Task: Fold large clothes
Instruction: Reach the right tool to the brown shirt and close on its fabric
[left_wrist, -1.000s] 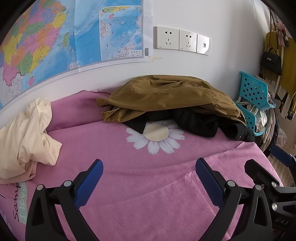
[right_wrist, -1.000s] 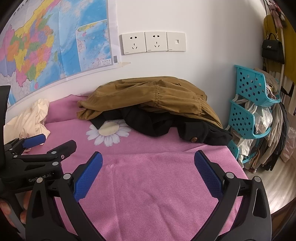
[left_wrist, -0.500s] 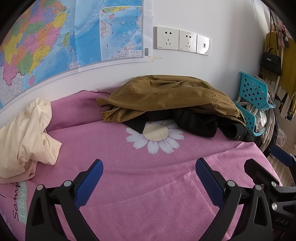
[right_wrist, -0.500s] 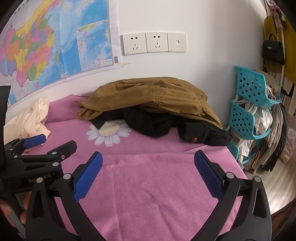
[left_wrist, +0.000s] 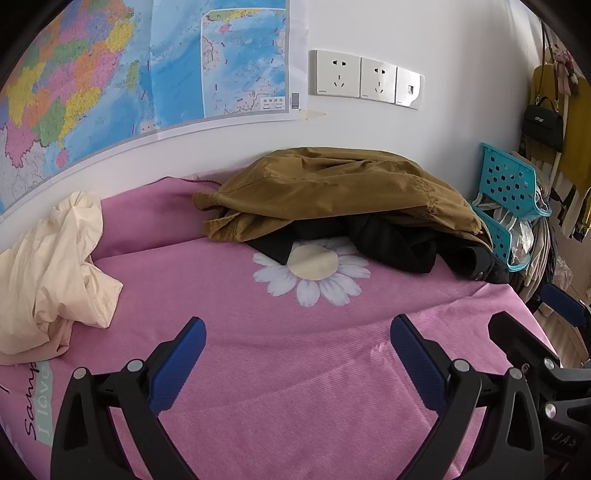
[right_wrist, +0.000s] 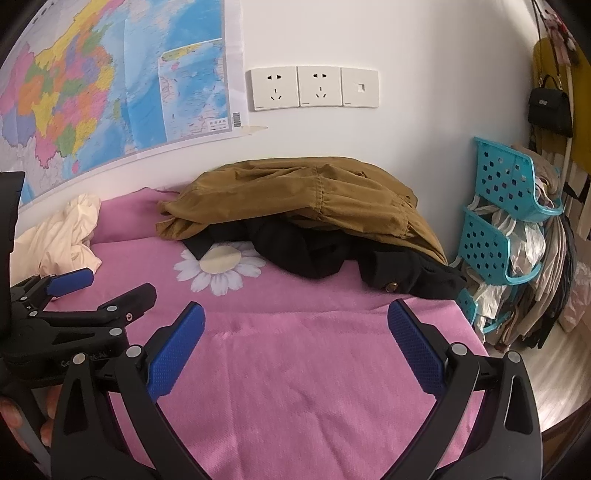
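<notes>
Nothing has moved since before; left gripper (left_wrist: 295, 347) and right gripper (right_wrist: 295, 332) hover spread, holding nothing, over the pink sheet (left_wrist: 295, 369); brown jacket (left_wrist: 332, 188) lies heaped on black garment (left_wrist: 391, 240) by the wall.

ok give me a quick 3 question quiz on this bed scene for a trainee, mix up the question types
1. True or false: the brown jacket lies on top of the black garment.
2. Multiple choice: the cream garment lies (A) on the pile by the turquoise baskets, (B) apart, at the bed's left side, (C) in the right gripper.
3. Fill in: both the left gripper and the right gripper are ___ and hold nothing.

Key: 1 true; 2 B; 3 open.
</notes>
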